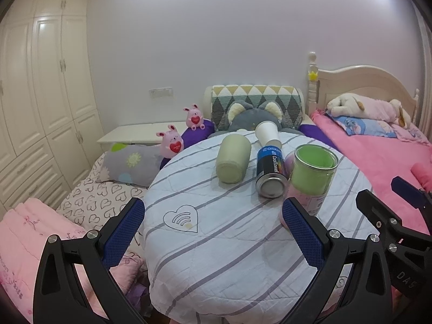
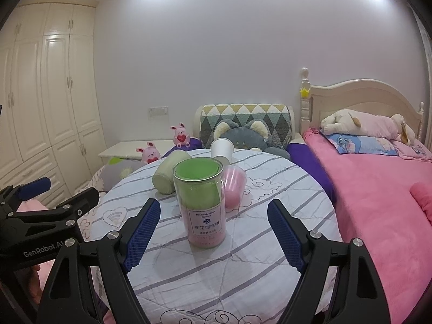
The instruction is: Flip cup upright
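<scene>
A clear canister [image 2: 202, 202] with green and pink contents stands upright on the round table [image 2: 243, 270]; it also shows in the left wrist view [image 1: 313, 178]. A pale green cup [image 1: 232, 158] lies on its side, seen too in the right wrist view [image 2: 168, 174]. A white paper cup [image 1: 267, 132] lies tipped at the back [image 2: 222, 148]. A pink cup [image 2: 234, 187] lies on its side behind the canister. A blue can [image 1: 270, 171] lies beside it. My left gripper [image 1: 213, 232] is open and empty. My right gripper [image 2: 213, 232] is open, just short of the canister.
The table has a striped white cloth with a heart mark [image 1: 181, 218]. A pink bed [image 2: 378, 189] is on the right, plush toys [image 1: 171, 141] and a patterned cushion [image 1: 256, 102] behind, a wardrobe [image 1: 40, 94] on the left.
</scene>
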The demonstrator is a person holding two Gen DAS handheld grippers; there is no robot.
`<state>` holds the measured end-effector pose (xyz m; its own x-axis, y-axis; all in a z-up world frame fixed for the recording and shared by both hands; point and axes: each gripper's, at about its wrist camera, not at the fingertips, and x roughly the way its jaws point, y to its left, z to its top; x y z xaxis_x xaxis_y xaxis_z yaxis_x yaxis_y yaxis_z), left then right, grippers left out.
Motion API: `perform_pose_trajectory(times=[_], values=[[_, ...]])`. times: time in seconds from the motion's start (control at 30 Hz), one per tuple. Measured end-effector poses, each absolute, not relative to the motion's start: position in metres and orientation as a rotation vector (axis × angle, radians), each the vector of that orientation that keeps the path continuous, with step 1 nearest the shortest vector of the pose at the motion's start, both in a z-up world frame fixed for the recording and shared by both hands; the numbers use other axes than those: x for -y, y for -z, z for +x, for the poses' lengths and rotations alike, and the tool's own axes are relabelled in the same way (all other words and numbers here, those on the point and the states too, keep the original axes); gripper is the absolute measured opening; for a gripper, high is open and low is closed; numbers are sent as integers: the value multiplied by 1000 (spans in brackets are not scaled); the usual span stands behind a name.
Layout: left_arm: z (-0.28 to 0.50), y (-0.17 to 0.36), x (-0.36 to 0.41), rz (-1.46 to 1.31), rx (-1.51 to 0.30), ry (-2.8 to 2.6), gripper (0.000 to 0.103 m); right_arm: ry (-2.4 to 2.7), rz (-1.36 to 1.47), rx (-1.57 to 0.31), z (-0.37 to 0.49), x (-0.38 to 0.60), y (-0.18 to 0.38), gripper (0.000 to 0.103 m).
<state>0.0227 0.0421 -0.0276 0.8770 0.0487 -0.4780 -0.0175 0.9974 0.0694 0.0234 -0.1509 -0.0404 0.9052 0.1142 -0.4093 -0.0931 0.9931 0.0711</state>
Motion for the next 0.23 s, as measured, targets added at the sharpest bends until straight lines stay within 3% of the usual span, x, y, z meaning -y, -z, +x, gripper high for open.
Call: perform_pose_trajectory(times=[0.23], values=[[37,34,-48,57,-523,-47,103,-121,49,-463,40,147,49,83]])
